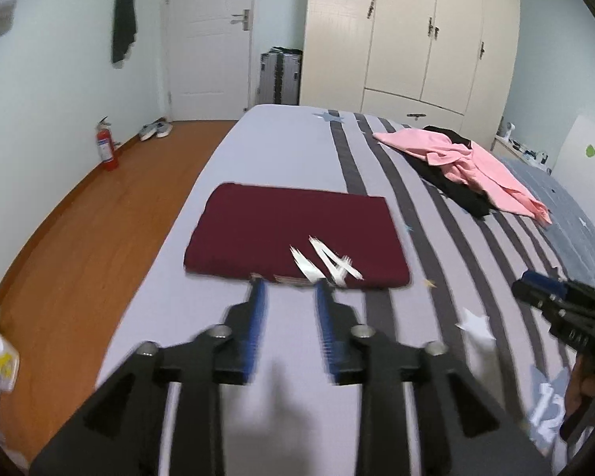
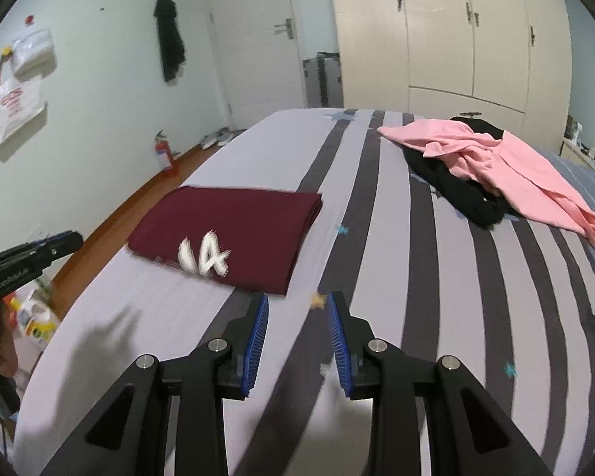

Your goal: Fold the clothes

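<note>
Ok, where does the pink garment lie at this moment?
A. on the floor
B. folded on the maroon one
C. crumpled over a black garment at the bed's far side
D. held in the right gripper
C: the pink garment lies rumpled on a black garment across the bed, apart from the folded maroon shirt.

The bed, covered in a pale sheet with dark stripes and small stars, carries a folded maroon shirt lying flat near its left edge. Well apart, toward the far right, a crumpled pink garment lies over what seems a black garment.
</note>
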